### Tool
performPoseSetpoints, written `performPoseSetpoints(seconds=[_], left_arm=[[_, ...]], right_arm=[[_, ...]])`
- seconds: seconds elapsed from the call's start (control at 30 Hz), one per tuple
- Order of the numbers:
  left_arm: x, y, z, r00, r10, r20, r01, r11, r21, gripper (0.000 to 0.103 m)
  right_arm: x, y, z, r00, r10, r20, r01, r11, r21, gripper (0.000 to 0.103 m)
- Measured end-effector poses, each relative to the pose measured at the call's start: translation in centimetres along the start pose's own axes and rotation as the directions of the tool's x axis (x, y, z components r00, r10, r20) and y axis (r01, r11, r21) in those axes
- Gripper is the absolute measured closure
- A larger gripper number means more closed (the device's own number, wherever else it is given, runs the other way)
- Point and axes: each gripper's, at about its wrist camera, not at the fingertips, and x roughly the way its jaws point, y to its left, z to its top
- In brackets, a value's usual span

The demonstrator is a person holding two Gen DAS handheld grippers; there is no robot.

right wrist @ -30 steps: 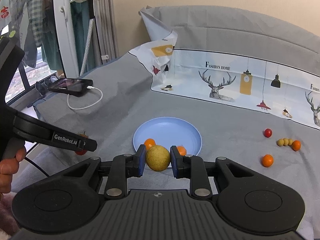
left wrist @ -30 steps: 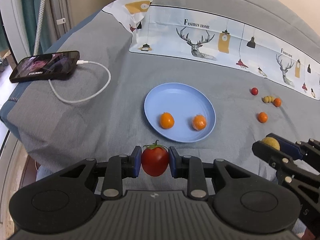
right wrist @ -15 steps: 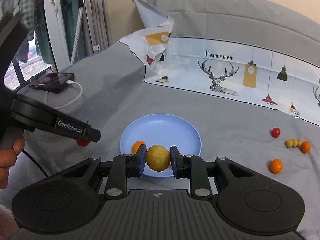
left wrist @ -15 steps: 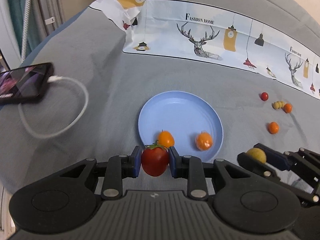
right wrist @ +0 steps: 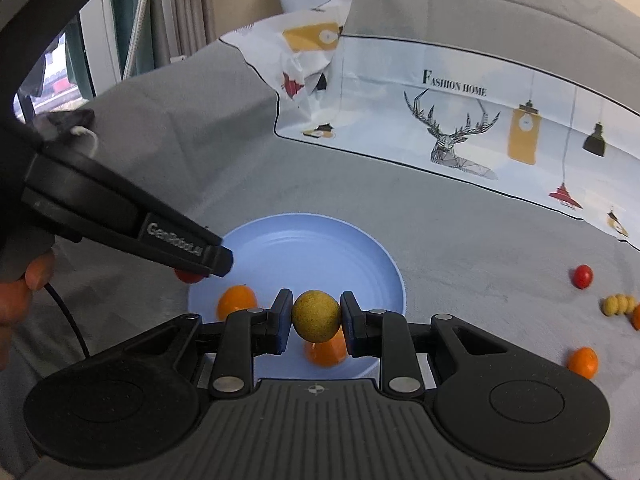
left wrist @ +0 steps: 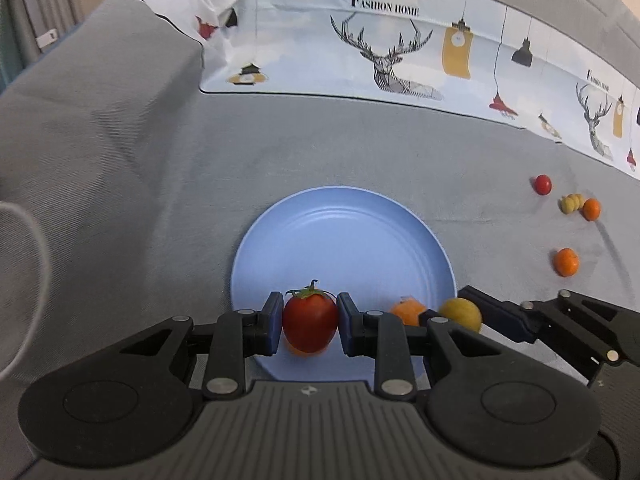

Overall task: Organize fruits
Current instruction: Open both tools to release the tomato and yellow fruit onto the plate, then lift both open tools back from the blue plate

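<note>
My left gripper (left wrist: 310,326) is shut on a red tomato (left wrist: 310,322) with a green stem, held over the near edge of the blue plate (left wrist: 344,240). My right gripper (right wrist: 316,322) is shut on a round yellow fruit (right wrist: 316,315), held over the plate's (right wrist: 320,248) near right part. Two orange fruits (right wrist: 236,300) (right wrist: 326,350) lie on the plate. In the left wrist view the right gripper comes in from the right with the yellow fruit (left wrist: 460,314), beside an orange fruit (left wrist: 408,312). In the right wrist view the left gripper (right wrist: 192,258) reaches in from the left.
Loose on the grey cloth at right: a small red tomato (left wrist: 543,184), a yellow cluster (left wrist: 571,203), and two orange fruits (left wrist: 591,209) (left wrist: 566,261). A printed deer sheet (left wrist: 400,52) lies behind. A white cable (left wrist: 24,280) is at left; a phone (right wrist: 66,120) is at far left.
Both grippers moved forward over the plate with their fruits. The tomato now hangs above the plate's near edge, and the yellow fruit sits over the plate's right side.
</note>
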Motion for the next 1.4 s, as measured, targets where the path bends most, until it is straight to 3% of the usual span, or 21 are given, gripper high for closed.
performPoseSetpoints(seconds=[0.13, 0.17, 0.23, 0.27, 0.3, 0.37, 0.43, 0.6, 0.8, 1.0, 1.4], left_arm=[[1.9, -0.2, 0.7, 1.0, 0.018, -0.019, -0.018, 1.0, 0.009, 0.071], [2.1, -0.2, 0.9, 1.0, 0.02, -0.016, -0.02, 1.0, 0.013, 0.067], [1.9, -0.3, 1.2, 0.999, 0.033, 0.018, -0.033, 0.999, 0.033, 0.038], [1.5, -0.3, 1.3, 0.998, 0.04, 0.05, -0.041, 0.999, 0.03, 0.011], [0.8, -0.2, 1.3, 0.995, 0.047, 0.091, -0.05, 0.999, 0.022, 0.0], [-0.4, -0.2, 1.2, 0.99, 0.034, 0.14, -0.038, 0.999, 0.023, 0.0], [-1.3, -0.6, 0.8, 0.992, 0.026, 0.126, -0.032, 0.998, 0.051, 0.0], [-4.1, -1.1, -1.7, 0.993, 0.036, 0.115, -0.045, 0.996, 0.076, 0.0], [-8.6, -0.8, -5.9, 0.991, 0.061, 0.12, -0.068, 0.996, 0.053, 0.0], [-12.4, -0.8, -9.9, 0.982, 0.094, 0.164, -0.097, 0.995, 0.012, 0.0], [-18.6, -1.4, -13.5, 0.957, 0.085, 0.277, -0.091, 0.996, 0.007, 0.0]], right_arm=[[2.1, -0.5, 0.1, 1.0, 0.0, -0.02, 0.0, 1.0, 0.002, 0.076], [2.4, -0.6, 0.2, 1.0, 0.0, -0.021, 0.0, 1.0, 0.001, 0.076], [2.8, -0.7, 0.5, 1.0, 0.001, -0.01, -0.001, 1.0, -0.006, 0.072], [2.8, -0.8, 0.7, 1.0, 0.003, -0.002, -0.003, 1.0, -0.013, 0.067], [2.7, -0.8, 0.8, 1.0, 0.007, 0.006, -0.007, 1.0, -0.019, 0.056], [2.2, -0.8, 1.0, 1.0, 0.005, 0.015, -0.004, 0.999, -0.032, 0.04], [1.3, -0.7, 1.0, 1.0, -0.004, 0.02, 0.005, 0.999, -0.037, 0.024], [-2.6, -0.3, -0.1, 1.0, -0.01, -0.026, 0.01, 1.0, 0.0, 0.006], [-8.0, 0.9, -2.0, 0.999, -0.006, -0.051, 0.008, 0.999, 0.041, 0.004], [-13.2, 1.9, -3.2, 0.999, -0.035, 0.025, 0.034, 0.999, 0.036, 0.002], [-19.2, 4.2, -5.6, 0.987, -0.064, 0.146, 0.065, 0.998, 0.001, 0.001]])
